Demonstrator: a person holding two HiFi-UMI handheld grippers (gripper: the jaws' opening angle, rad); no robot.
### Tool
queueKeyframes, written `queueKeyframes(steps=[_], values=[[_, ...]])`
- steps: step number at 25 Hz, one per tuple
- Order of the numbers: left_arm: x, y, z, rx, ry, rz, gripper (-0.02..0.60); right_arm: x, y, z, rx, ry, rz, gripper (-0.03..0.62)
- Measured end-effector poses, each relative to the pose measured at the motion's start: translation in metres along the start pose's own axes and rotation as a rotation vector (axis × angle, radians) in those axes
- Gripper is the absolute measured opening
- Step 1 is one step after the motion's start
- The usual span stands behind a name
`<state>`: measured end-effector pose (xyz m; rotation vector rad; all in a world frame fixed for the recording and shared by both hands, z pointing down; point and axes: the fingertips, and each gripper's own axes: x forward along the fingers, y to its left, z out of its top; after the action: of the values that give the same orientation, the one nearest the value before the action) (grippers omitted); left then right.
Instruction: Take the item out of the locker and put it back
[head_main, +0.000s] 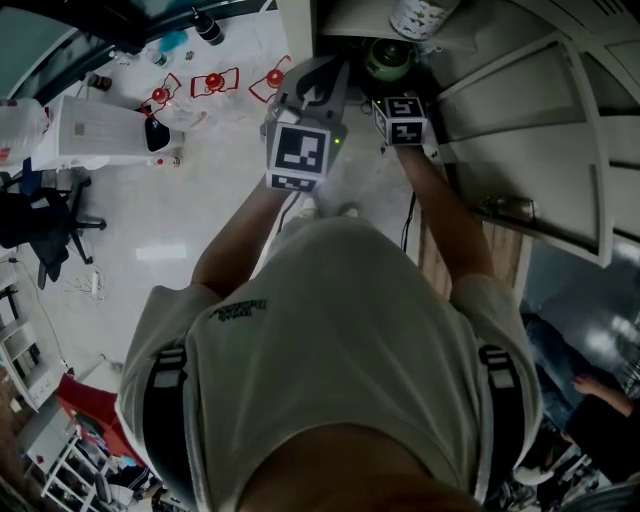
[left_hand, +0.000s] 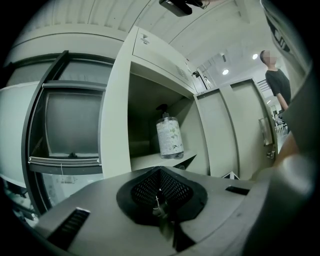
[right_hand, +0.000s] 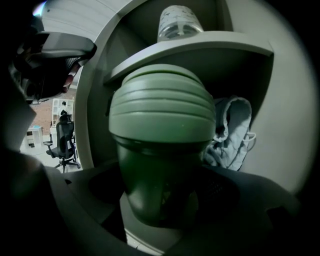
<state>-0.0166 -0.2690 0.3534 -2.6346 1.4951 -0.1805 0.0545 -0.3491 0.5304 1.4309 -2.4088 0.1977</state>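
A dark green flask with a pale ribbed lid (right_hand: 162, 115) fills the right gripper view, and my right gripper (right_hand: 161, 200) is shut on its body. It hangs in front of the open locker's lower compartment, just below a shelf (right_hand: 210, 47). In the head view the flask (head_main: 388, 58) sits at the locker's mouth, ahead of the right gripper (head_main: 400, 112). My left gripper (head_main: 308, 100) hovers beside it on the left, outside the locker. Its jaws meet with nothing between them (left_hand: 161, 200). A clear pump bottle (left_hand: 169, 136) stands on the upper shelf.
A pale blue cloth (right_hand: 231, 131) lies crumpled in the lower compartment behind the flask. The locker door (head_main: 520, 150) stands swung open on the right. An office chair (right_hand: 65, 142) and a white box (head_main: 90, 130) stand on the floor at the left. Another person (left_hand: 277, 80) stands far off.
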Motion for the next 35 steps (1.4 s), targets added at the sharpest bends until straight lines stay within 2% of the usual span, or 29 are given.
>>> queueKeyframes(steps=[7,14,16,18,26,32,35], values=[[-0.001,-0.005,-0.001,0.008,0.013,-0.008,0.014,-0.006,-0.001,0.004,0.032,-0.031,-0.003,0.416],[-0.005,-0.006,0.002,0.018,0.011,-0.007,0.014,-0.019,0.004,0.021,0.037,-0.055,0.018,0.479],[-0.005,-0.006,0.003,0.017,0.007,-0.005,0.014,-0.026,0.005,0.028,0.041,-0.058,0.021,0.480],[-0.007,-0.006,0.004,0.016,0.006,-0.003,0.014,-0.034,0.006,0.033,0.048,-0.053,0.021,0.513],[-0.011,-0.007,0.010,0.011,-0.008,0.001,0.014,-0.079,0.002,0.073,0.025,-0.126,-0.006,0.514],[-0.018,-0.003,0.024,0.013,-0.029,0.006,0.014,-0.126,0.014,0.124,0.051,-0.242,0.046,0.510],[-0.022,-0.002,0.035,0.014,-0.049,0.008,0.014,-0.151,0.018,0.150,0.061,-0.308,0.057,0.445]])
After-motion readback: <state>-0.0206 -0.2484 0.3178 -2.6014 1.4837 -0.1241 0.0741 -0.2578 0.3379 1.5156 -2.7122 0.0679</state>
